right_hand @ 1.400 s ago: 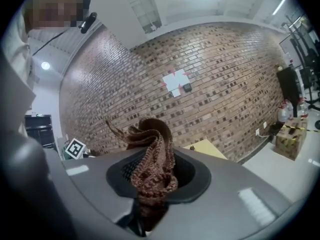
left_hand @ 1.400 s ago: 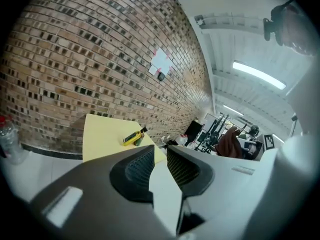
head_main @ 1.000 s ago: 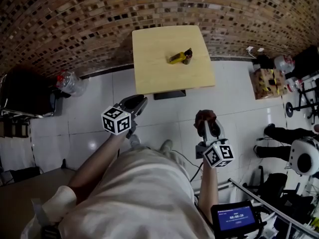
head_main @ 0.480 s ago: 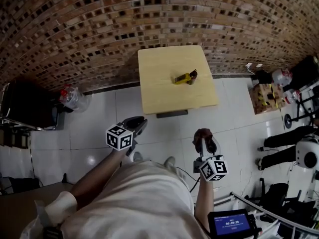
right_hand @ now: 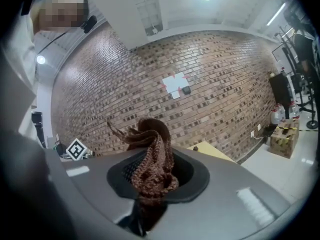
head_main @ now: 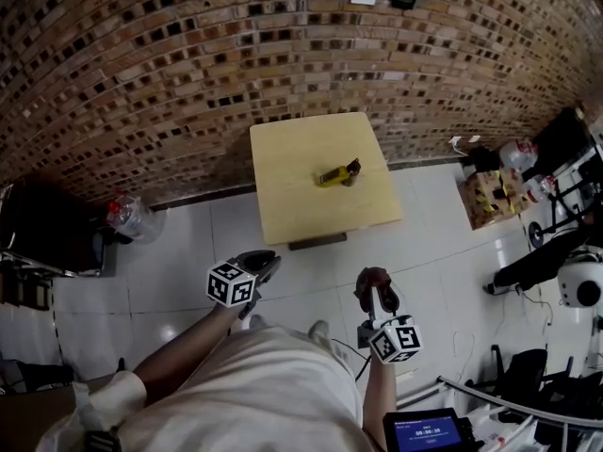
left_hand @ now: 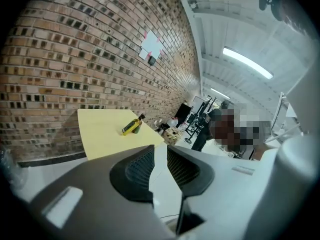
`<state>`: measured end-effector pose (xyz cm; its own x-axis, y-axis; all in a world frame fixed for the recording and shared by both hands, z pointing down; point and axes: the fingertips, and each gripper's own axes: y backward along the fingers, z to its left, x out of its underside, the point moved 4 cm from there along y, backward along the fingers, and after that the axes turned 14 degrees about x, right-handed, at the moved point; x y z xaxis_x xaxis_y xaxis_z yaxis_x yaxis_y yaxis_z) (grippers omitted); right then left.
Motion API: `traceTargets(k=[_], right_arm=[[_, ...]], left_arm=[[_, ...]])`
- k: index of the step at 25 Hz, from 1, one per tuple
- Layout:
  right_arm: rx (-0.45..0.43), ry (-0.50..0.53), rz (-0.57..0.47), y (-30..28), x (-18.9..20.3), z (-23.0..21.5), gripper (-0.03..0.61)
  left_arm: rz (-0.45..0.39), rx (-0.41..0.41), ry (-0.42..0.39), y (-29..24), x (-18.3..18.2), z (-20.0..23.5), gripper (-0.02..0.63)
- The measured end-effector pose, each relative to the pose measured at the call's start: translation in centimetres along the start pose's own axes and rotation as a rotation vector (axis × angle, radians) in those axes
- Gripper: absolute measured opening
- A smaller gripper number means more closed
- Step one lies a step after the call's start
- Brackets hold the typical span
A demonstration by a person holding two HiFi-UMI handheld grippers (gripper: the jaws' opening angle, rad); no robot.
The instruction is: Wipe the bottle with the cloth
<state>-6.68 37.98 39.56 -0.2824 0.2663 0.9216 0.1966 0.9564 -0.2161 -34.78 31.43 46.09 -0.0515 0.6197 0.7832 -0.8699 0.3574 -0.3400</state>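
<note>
The right gripper clamps a brown knitted cloth; the left gripper stands narrowly apart, empty. Well ahead of both, the yellow bottle, its label too small to read, lies on a wooden table by the brick wall.

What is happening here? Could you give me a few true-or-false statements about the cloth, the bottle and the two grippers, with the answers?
1. The right gripper holds a brown knitted cloth. True.
2. The bottle is on the floor. False: it is on the yellow table.
3. The left gripper has its fingers clamped on the bottle. False: they stand slightly apart with nothing between them, well short of the table.
4. The table stands by a brick wall. True.
</note>
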Motion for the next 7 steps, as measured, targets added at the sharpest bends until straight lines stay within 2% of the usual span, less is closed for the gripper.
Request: traceTargets(k=[3, 7], right_arm=[[-0.008, 0.045, 0.017, 1.0, 0.2, 0.0, 0.072], [-0.004, 0.032, 0.018, 2.5, 0.3, -1.3, 0.071]], left_arm=[[0.035, 0.012, 0.003, -0.9, 0.6, -0.7, 0.078], [0.078, 0.042, 0.009, -3.1, 1.2, -2.4, 0.078]])
